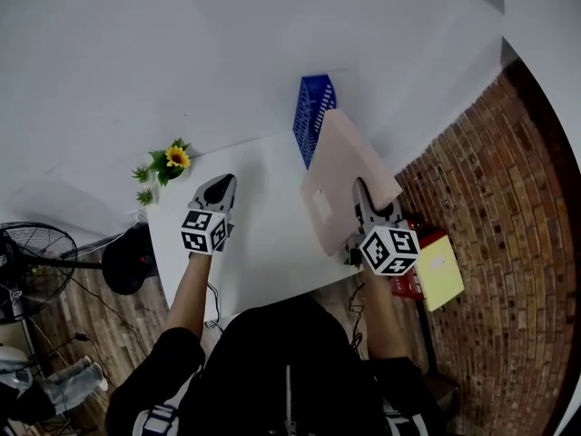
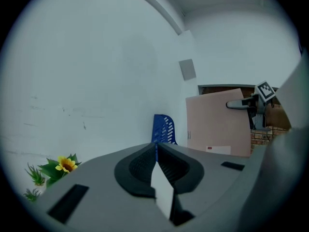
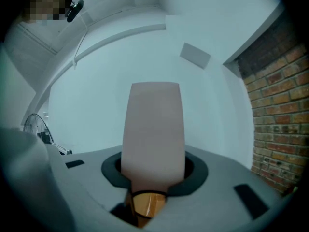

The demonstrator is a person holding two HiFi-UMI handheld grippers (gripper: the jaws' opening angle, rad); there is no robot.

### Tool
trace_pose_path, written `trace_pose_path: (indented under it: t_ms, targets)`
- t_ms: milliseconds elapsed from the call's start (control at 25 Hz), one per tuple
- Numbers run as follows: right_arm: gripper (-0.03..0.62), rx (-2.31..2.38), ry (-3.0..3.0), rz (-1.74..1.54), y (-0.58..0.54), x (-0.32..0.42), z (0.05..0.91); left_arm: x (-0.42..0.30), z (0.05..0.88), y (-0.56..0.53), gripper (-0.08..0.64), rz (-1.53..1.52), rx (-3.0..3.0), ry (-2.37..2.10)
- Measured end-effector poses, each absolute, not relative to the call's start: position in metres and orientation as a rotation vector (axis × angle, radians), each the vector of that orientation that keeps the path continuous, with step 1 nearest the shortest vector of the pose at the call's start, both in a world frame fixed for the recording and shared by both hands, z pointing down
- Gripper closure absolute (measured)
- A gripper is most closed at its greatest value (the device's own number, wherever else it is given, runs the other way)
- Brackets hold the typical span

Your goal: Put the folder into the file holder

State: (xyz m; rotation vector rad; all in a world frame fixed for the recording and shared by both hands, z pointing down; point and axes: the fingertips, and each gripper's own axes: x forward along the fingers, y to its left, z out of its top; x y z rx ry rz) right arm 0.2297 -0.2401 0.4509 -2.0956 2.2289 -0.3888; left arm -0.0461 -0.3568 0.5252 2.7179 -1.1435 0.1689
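- The right hand-held gripper (image 1: 363, 198) is clamped on the near edge of the pink folder (image 1: 340, 166). The right gripper view shows the folder filling the gap between the jaws.
- The folder is held clear of the counter (image 1: 263, 234) and tilted. Its far corner lies just beside the blue file holder (image 1: 314, 112), not yet inside it.
- The left hand-held gripper (image 1: 221, 187) is narrow, tips together with nothing between them, and hovers over the counter well apart from the folder.
- Step in hand, as judged: carrying the folder to the holder. To do it well, the folder should be turned upright and its leading edge lined up with an open slot. It should then be lowered straight in and released only once the holder's walls support it.
- Risk, as judged: the holder looks light and stands at the counter's far edge. A skewed entry could push it back or tip it, so the idle left hand-held gripper could steady it.
- The counter is white and bare apart from the holder; an artificial sunflower (image 1: 171, 160) sits at its left corner.
- Room: a plain white wall (image 1: 182, 62) lies behind and a brick wall (image 3: 277, 105) to the right. A fan (image 1: 27, 266) stands on the floor at left.
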Motion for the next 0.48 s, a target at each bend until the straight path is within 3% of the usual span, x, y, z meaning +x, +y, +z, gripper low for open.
trace_pose_path:
  t_ms: [480]
  targets:
    - [0.449,-2.097,2.198,-0.344,-0.247,0.253,0.402,-0.053,0.527,-0.362,0.528,0.173,2.700,-1.161]
